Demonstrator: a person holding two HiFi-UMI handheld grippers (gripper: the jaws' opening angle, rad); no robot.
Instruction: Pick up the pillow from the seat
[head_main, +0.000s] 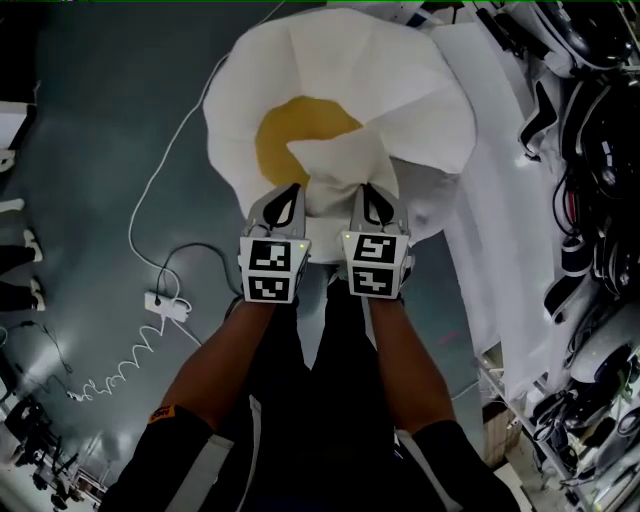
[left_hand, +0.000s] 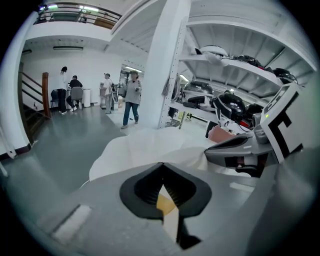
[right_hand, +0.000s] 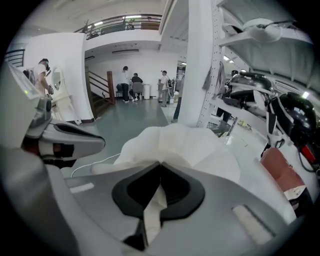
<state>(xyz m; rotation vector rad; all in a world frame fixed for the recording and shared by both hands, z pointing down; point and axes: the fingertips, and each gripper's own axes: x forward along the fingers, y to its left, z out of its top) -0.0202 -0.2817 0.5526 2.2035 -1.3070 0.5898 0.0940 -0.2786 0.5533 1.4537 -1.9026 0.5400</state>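
The big, round, soft white pillow with a yellow middle (head_main: 350, 90) hangs over the grey floor (head_main: 90, 150). The left gripper (head_main: 286, 197) and the right gripper (head_main: 371, 197) both pinch its near edge, fingers squeezed tight on the cloth. Hold both pinches firm and the hands level, so it does not slip out.

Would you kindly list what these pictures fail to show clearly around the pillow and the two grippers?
Seat: in no view; in the head view the pillow hides whatever lies under it.
Tips of the left gripper and right gripper: sunk in pillow folds in the head view.
Shelf goods: dark, cut off by the head view's right edge.
People: too small in the left gripper view.
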